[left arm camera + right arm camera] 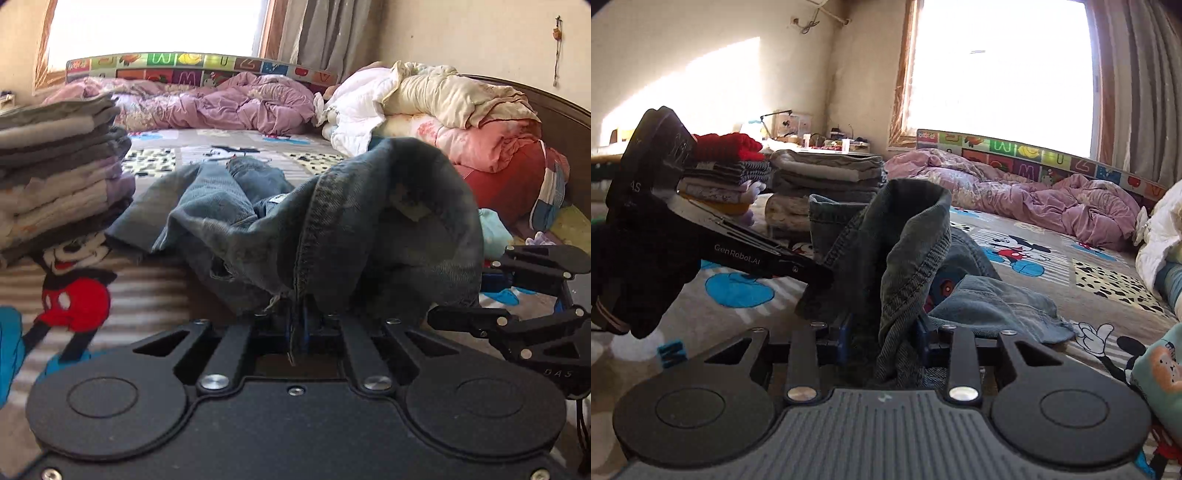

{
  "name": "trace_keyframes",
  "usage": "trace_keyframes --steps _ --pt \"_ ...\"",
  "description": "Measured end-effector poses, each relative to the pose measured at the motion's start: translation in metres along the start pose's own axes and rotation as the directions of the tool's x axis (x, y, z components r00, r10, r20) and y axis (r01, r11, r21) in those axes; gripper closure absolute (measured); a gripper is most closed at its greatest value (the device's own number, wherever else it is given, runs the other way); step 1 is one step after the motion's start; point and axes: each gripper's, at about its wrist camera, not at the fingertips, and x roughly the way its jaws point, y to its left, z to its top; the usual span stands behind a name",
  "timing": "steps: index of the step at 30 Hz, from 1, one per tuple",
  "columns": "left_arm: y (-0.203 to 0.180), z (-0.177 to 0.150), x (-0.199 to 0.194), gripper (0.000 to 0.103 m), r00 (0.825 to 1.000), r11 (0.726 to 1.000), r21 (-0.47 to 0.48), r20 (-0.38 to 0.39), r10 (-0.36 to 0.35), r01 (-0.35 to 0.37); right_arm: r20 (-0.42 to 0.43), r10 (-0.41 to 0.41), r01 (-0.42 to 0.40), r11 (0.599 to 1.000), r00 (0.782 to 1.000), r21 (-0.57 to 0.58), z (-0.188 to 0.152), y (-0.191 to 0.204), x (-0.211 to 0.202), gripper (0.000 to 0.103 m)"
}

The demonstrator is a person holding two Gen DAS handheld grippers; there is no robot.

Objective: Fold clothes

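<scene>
- Jeans [369, 206] bunch at frame centre, clamped by both our grippers: left gripper [299, 317], right gripper [882, 328].
- Legs trail away from us across the bed [184, 155].

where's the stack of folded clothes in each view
Left wrist: the stack of folded clothes sits at the left edge, left of the jeans.
Right wrist: it stands left of centre, behind the jeans, beside a second pile topped in red.
Shared landmark: the alphabet mat under the window.
</scene>
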Motion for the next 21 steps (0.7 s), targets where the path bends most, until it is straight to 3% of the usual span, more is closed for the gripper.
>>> trace_keyframes --steps 1,3,5,6,9,11,12,14,15,16,18,19,21 --pt "-0.001 -0.006 -0.009 0.101 0.999 1.0 -0.019 -0.025 -0.021 0.021 -0.034 0.008 -0.01 0.999 0.999 -0.048 -0.002 0.012 -0.003 0.068" --pt "-0.002 -0.018 -0.027 0.09 0.995 0.996 -0.059 -0.073 -0.065 0.061 -0.111 0.002 -0.015 0.994 0.994 -0.112 -0.009 0.032 -0.009 0.068" --pt "-0.002 -0.028 -0.046 0.033 0.988 0.99 -0.104 -0.103 -0.111 0.1 -0.154 -0.016 -0.002 0.993 0.988 -0.116 -0.018 0.043 -0.017 0.068" --pt "-0.001 -0.029 -0.056 0.028 0.988 0.984 -0.132 -0.078 -0.132 0.121 -0.166 -0.017 -0.001 0.994 0.986 -0.105 -0.021 0.046 -0.023 0.068" --pt "0.014 -0.025 -0.069 0.027 0.983 0.945 -0.278 -0.018 -0.184 0.172 -0.157 0.007 -0.01 1.0 0.988 -0.015 -0.022 0.046 -0.049 0.06" --pt "0.032 -0.026 -0.064 0.027 0.982 0.884 -0.435 0.008 -0.187 0.172 -0.105 0.044 -0.029 0.989 0.993 0.142 -0.022 0.034 -0.068 0.036" --pt "0.042 -0.03 -0.059 0.027 0.982 0.841 -0.515 0.016 -0.187 0.168 -0.076 0.056 -0.037 0.974 0.996 0.223 -0.022 0.027 -0.075 0.031" --pt "0.057 -0.041 -0.047 0.027 0.98 0.747 -0.644 0.025 -0.197 0.167 -0.03 0.062 -0.043 0.899 0.998 0.437 -0.029 0.004 -0.077 0.029" --pt "0.063 -0.046 -0.04 0.028 0.979 0.699 -0.695 0.03 -0.203 0.167 -0.018 0.063 -0.043 0.838 0.998 0.544 -0.036 -0.008 -0.073 0.029" --pt "0.067 -0.051 -0.034 0.028 0.978 0.67 -0.723 0.035 -0.207 0.168 -0.006 0.059 -0.041 0.761 0.998 0.647 -0.044 -0.019 -0.068 0.029" --pt "0.071 -0.057 -0.021 0.029 0.973 0.62 -0.763 0.049 -0.226 0.182 0.02 0.055 -0.049 0.593 0.998 0.804 -0.067 -0.037 -0.052 0.028" --pt "0.07 -0.058 -0.015 0.029 0.967 0.602 -0.772 0.061 -0.246 0.202 0.025 0.058 -0.052 0.535 0.998 0.843 -0.077 -0.041 -0.044 0.028" --pt "0.064 -0.056 -0.006 0.03 0.963 0.606 -0.762 0.084 -0.257 0.228 0.019 0.056 -0.043 0.468 0.998 0.883 -0.09 -0.043 -0.025 0.028"
